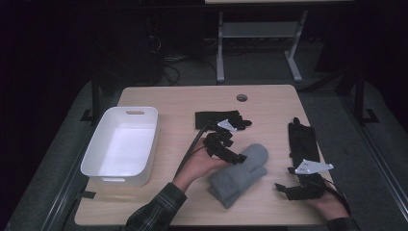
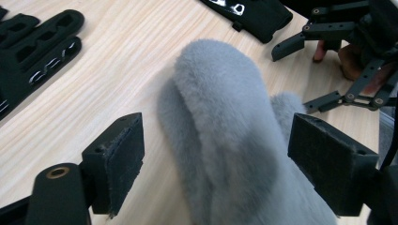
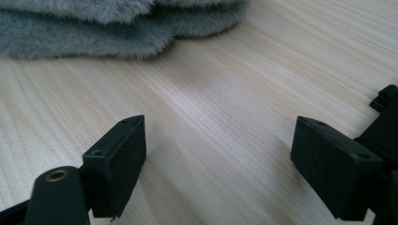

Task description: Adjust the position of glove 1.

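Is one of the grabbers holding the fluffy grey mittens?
No, nothing is held. The left gripper has open jaws on either side of the grey mittens without pressing them. The right gripper is open over bare table.

high view: wooden surface (image 1: 159, 96) carried a white bin (image 1: 96, 159) at left, upright, nothing visible inside. grey mittens (image 1: 240, 178), stacked as a pair, lay mid-front. left gripper (image 1: 235, 155) sat at the mittens' upper left edge, its fingers over the fuzz; whether they touched it couldn't be told. a black glove (image 1: 211, 119) lay flat just behind that gripper. second black glove (image 1: 303, 139) lay at right, fingers pointing away. right gripper (image 1: 280, 186) rested low near the front right, just beside the mittens, apart from them. plaid sleeve (image 1: 156, 211) entered from bottom.
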{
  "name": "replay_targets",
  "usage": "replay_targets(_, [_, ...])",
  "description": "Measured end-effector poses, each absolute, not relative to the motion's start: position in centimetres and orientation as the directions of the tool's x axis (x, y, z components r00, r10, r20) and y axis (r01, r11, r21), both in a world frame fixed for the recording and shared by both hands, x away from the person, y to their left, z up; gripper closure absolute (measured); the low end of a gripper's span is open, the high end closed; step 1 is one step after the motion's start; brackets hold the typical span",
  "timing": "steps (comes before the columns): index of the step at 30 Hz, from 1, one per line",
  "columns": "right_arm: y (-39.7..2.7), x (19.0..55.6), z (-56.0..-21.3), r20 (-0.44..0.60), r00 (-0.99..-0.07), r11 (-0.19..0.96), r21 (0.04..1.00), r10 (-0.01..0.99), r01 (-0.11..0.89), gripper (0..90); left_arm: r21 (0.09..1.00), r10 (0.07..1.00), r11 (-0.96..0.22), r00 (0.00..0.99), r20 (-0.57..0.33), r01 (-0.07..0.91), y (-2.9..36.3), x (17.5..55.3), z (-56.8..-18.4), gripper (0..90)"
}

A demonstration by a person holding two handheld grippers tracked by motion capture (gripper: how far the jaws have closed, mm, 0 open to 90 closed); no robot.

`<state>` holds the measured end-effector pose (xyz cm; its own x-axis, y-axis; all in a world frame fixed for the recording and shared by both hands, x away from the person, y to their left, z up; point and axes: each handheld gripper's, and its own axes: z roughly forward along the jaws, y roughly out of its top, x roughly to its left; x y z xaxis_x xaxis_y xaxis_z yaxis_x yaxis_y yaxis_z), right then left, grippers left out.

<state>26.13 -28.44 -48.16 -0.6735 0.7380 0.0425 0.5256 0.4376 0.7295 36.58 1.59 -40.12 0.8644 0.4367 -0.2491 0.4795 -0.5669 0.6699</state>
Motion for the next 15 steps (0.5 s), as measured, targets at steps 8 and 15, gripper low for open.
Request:
replay_targets(8, [-28.5, 26.1, -48.2, 0.043, -0.676, 0.439, 0.73, 0.736, 0.525, 18.4, 0.604, 0.434, -0.613, 0.856, -0.28, 0.509, 0.2, 37.6, -42.9, 14.6])
replay_targets(15, [-28.5, 26.2, -48.2, 0.043, -0.676, 0.439, 0.73, 0.735, 0.524, 18.5, 0.576, 0.432, -0.624, 0.848, -0.308, 0.527, -0.3, 37.5, -44.7, 12.3])
